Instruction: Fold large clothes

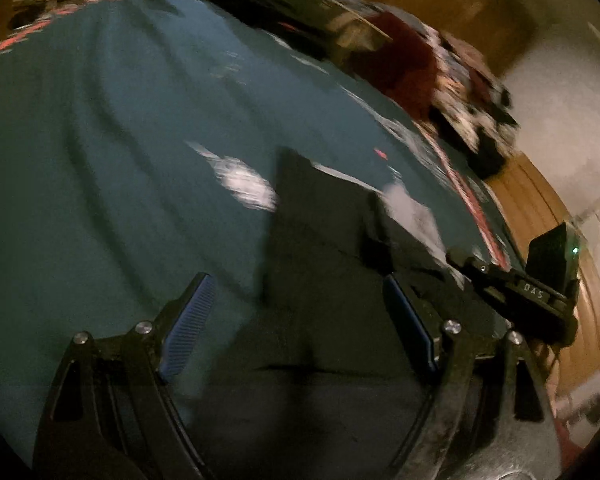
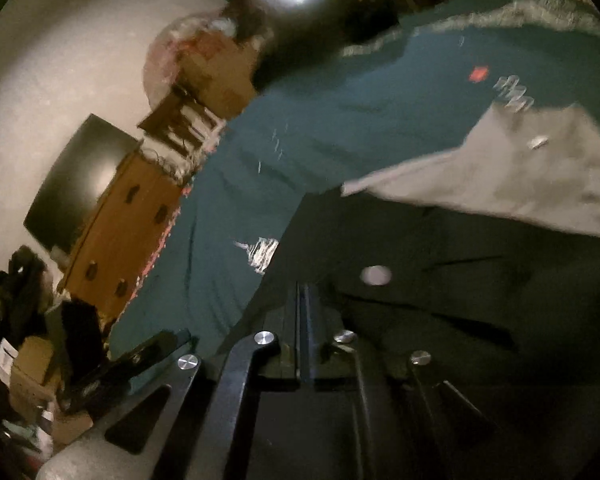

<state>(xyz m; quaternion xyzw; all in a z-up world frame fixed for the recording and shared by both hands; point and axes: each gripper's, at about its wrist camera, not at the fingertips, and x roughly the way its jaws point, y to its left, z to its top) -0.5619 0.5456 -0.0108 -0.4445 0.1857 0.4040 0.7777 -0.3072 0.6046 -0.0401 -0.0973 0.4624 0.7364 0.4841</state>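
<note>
Left wrist: the left gripper [image 1: 296, 320] hangs wide open and empty over the dark garment [image 1: 320, 240] on the teal spread [image 1: 100, 160].

Right wrist: the right gripper [image 2: 302, 320] is pinched shut, apparently on the garment's [image 2: 440, 280] edge. Soft, limp cloth; best gripped at corners or hems.

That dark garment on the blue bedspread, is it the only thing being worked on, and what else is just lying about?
Part of the job:
- dark garment
- its pale lining flap
- left tongs, open above it
- right tongs, shut, apparently on the garment's edge

Just lying about:
- blue bedspread
- wooden dresser
- dark screen
- cardboard boxes
</note>
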